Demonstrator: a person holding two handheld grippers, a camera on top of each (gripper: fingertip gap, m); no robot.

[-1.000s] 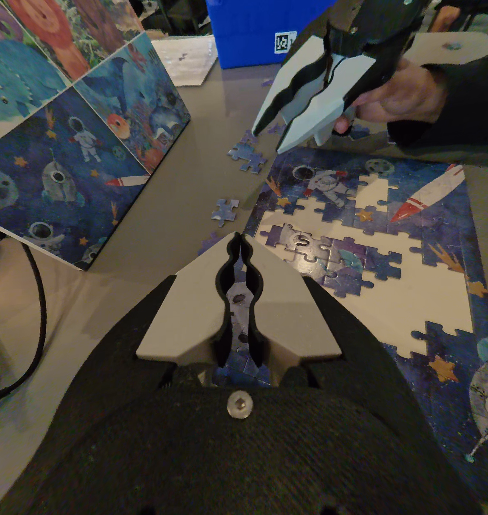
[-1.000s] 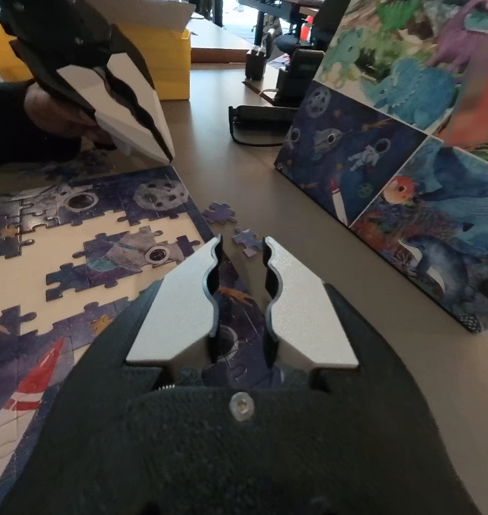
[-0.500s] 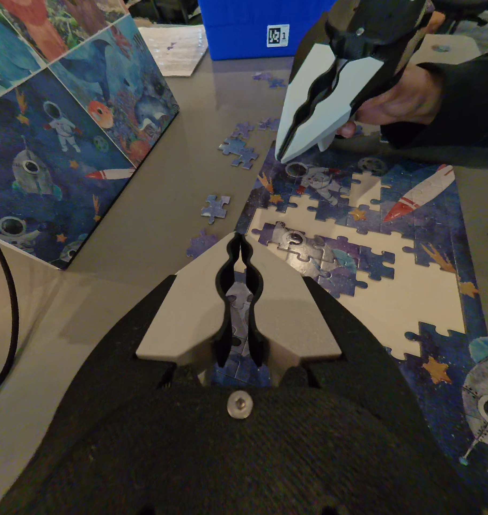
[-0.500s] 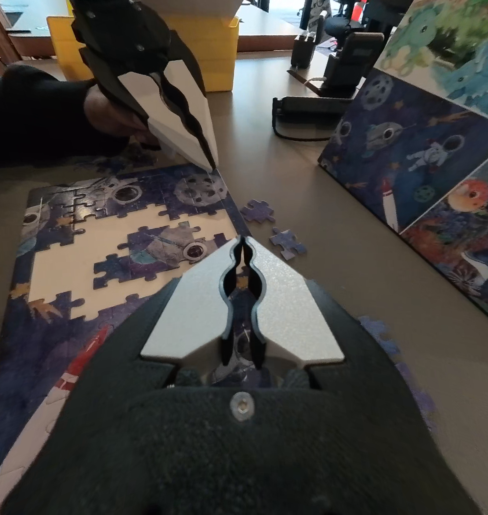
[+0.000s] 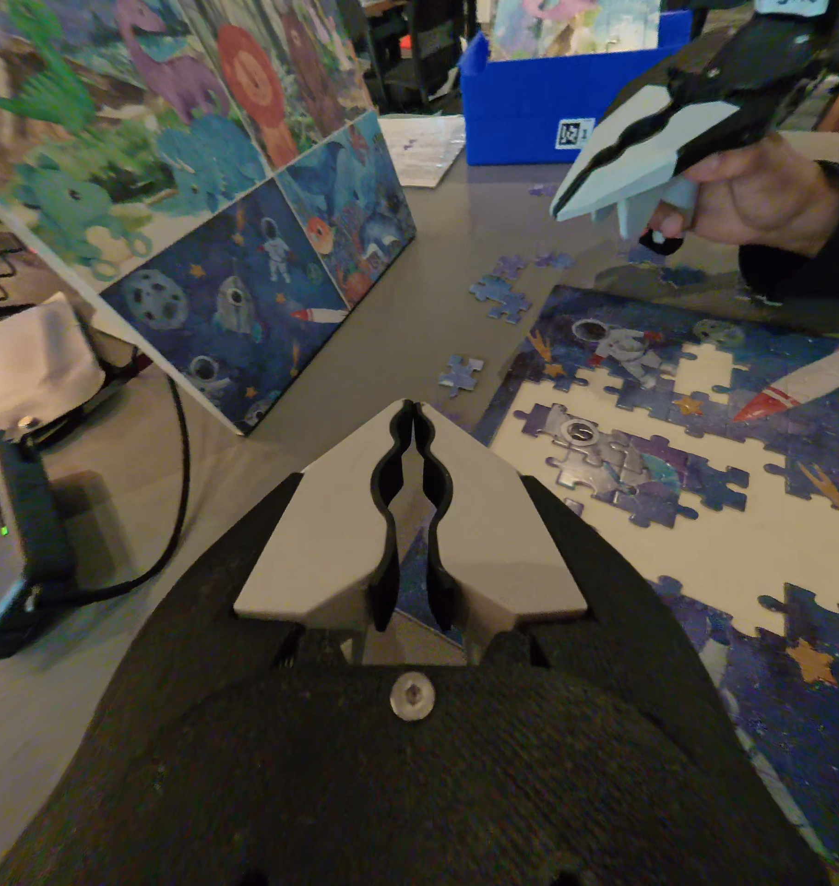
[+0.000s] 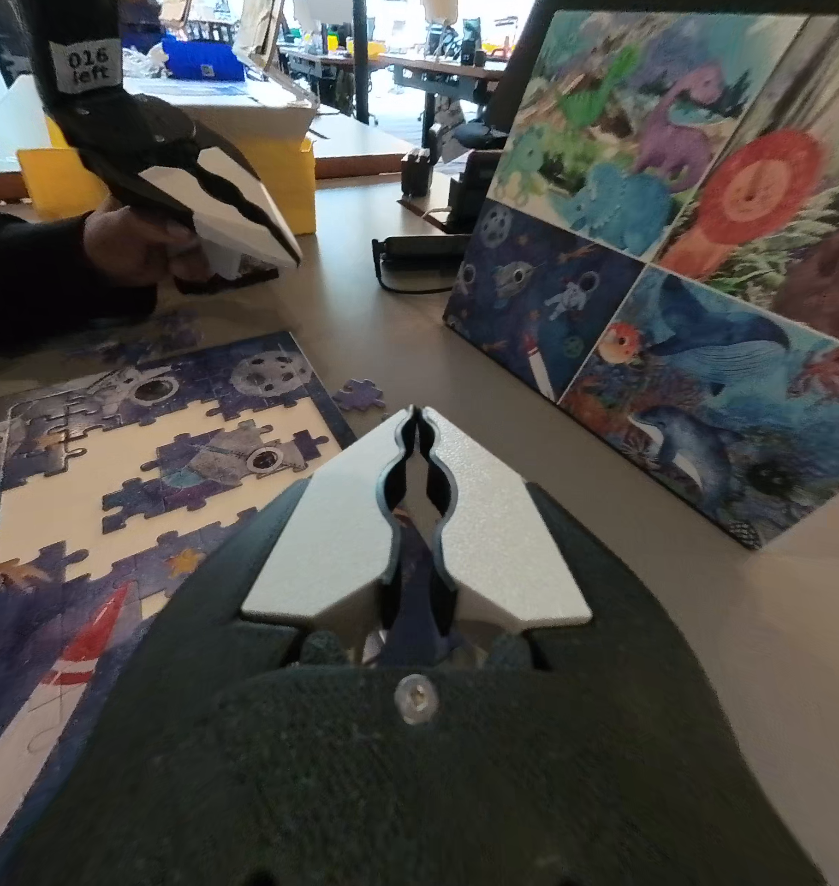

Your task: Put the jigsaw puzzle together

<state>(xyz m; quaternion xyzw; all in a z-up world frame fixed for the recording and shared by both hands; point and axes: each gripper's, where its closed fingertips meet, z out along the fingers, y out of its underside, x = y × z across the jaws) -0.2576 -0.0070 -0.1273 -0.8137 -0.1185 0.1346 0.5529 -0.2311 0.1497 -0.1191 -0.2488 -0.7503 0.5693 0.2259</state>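
Note:
The space jigsaw puzzle (image 5: 614, 345) lies flat on the grey table, its dark blue border joined around a bare cream middle (image 5: 599, 551). A joined island of pieces (image 5: 623, 470) sits in that gap. The puzzle also shows in the right wrist view (image 6: 264, 374). Loose pieces (image 5: 460, 374) and a joined pair (image 5: 501, 297) lie left of the puzzle; one more loose piece (image 6: 360, 395) lies just past my right fingertips. My left gripper (image 5: 412, 406) is shut and empty, raised near the puzzle's left corner. My right gripper (image 6: 417, 410) is shut, with nothing showing between its tips, and is raised over the puzzle's far edge (image 5: 558, 211).
The picture-covered puzzle box (image 5: 245, 287) leans at the left, also in the right wrist view (image 6: 647, 335). A blue bin (image 5: 527, 120) stands behind it, and a yellow bin (image 6: 58, 192) at the other end. A black device with a cable (image 5: 19, 551) sits at the left edge. The grippers' ends are close to 15 centimeters from one another.
My right gripper went from open to shut over the puzzle's corner. Both grippers then rose and tilted up away from the puzzle, and my left one drew back off its left corner.

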